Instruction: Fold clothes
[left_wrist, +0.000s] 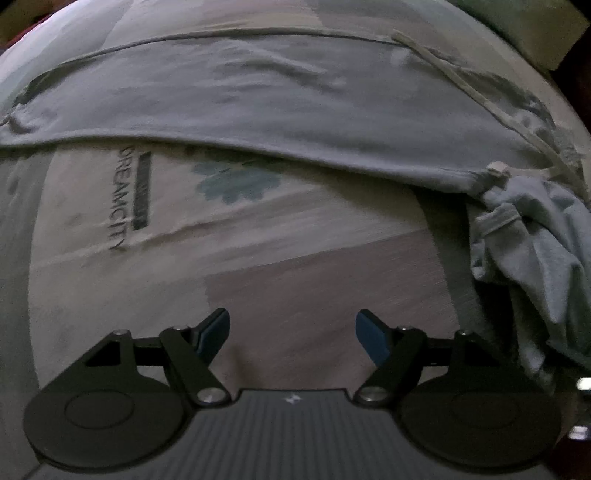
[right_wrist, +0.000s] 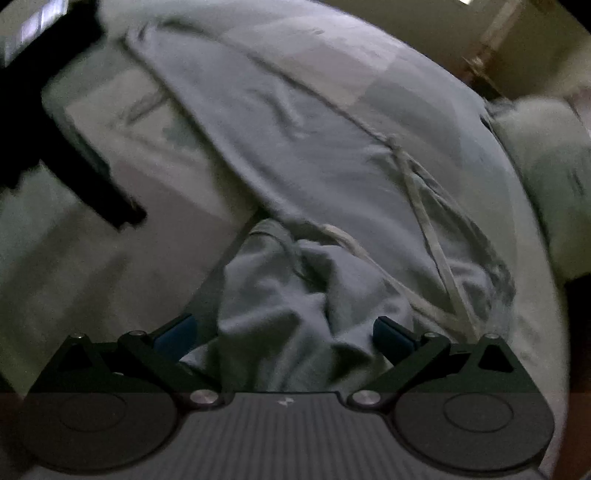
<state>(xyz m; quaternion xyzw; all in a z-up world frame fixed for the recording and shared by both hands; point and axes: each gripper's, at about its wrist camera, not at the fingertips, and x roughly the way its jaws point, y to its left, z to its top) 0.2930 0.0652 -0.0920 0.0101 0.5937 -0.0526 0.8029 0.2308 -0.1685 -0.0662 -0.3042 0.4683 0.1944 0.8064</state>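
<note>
Dim light is falling on a bed sheet printed with a blue flower and the word DREAMCITY. Grey trousers are lying stretched across its far part, their drawstring waistband bunching at the right. Left hand-held gripper is hovering with jaws apart over bare sheet. Right hand-held gripper is standing with jaws apart around the bunched cloth.

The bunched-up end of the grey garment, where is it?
In the left wrist view the bunched grey cloth lies at the right edge on the patterned bedsheet, right of the open left claw.
</note>
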